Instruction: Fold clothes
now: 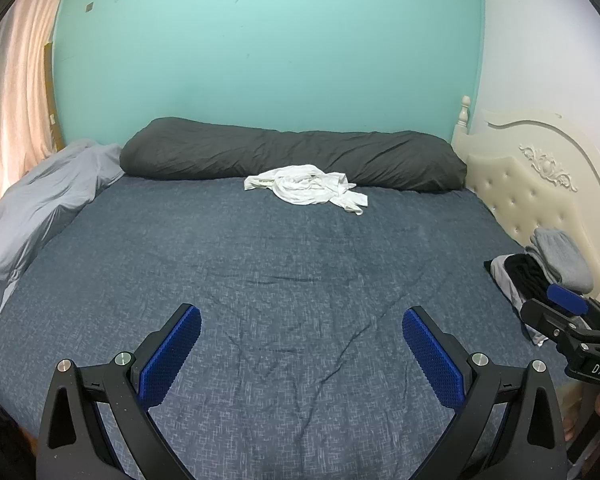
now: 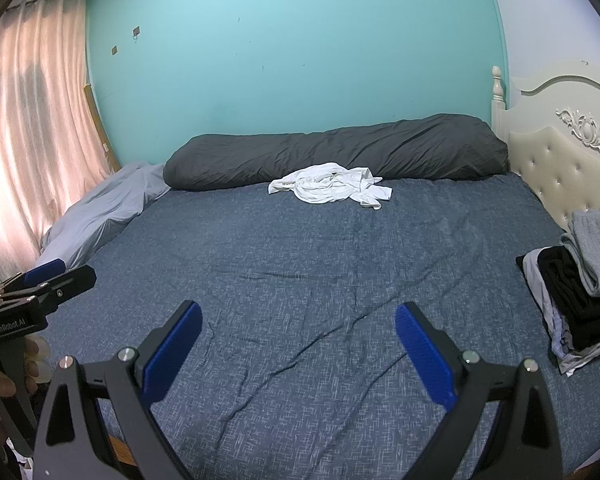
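I hold my left gripper (image 1: 302, 336) and right gripper (image 2: 299, 332) spread wide and empty above the blue bedspread (image 1: 260, 264), well short of the crumpled white garment (image 1: 308, 188).

One crumpled white garment (image 1: 306, 188), one dark bolster (image 1: 292, 156), one folded clothes stack (image 2: 580, 292), two grippers, left gripper (image 1: 301, 346) and right gripper (image 2: 298, 342).

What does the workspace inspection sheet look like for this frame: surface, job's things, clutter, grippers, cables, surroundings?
Surface: blue bedsheet, wrinkled, mostly bare.
Job's things: crumpled white garment at the far side, beside the dark bolster; folded stack by the headboard.
Clutter: grey blanket bunched at the left edge.
Grippers: left gripper and right gripper, jaws open, empty, above the sheet.
Cables: nothing seen.
Surroundings: teal wall, pink curtain.
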`<state>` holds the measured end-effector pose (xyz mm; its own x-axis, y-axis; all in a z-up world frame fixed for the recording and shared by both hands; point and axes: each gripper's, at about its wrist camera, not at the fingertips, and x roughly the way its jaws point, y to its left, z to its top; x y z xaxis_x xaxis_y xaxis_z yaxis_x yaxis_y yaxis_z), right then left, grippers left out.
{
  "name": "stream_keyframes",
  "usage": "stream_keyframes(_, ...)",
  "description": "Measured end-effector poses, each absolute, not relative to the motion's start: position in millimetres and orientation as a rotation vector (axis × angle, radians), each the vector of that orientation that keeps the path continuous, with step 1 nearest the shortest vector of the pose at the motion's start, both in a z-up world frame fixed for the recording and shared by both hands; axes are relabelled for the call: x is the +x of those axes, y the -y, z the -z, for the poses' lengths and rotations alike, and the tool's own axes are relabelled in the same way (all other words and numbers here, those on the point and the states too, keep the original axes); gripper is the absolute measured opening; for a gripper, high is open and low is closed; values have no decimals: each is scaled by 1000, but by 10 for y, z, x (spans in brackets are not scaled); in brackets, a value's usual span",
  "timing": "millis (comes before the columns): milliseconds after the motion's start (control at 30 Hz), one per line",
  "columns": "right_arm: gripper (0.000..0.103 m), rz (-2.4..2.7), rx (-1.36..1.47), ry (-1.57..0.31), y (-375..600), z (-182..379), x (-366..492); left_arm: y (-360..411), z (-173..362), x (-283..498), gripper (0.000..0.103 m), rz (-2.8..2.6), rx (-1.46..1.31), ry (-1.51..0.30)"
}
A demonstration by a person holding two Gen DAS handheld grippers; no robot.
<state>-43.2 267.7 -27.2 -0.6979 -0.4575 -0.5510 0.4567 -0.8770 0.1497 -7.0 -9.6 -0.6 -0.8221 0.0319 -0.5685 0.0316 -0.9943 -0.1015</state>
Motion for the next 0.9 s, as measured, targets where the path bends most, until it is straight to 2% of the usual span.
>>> stream_keyframes(900,98,2512,826,3,-2742,266,-494,108,22,-102,103,-3021,-933,175)
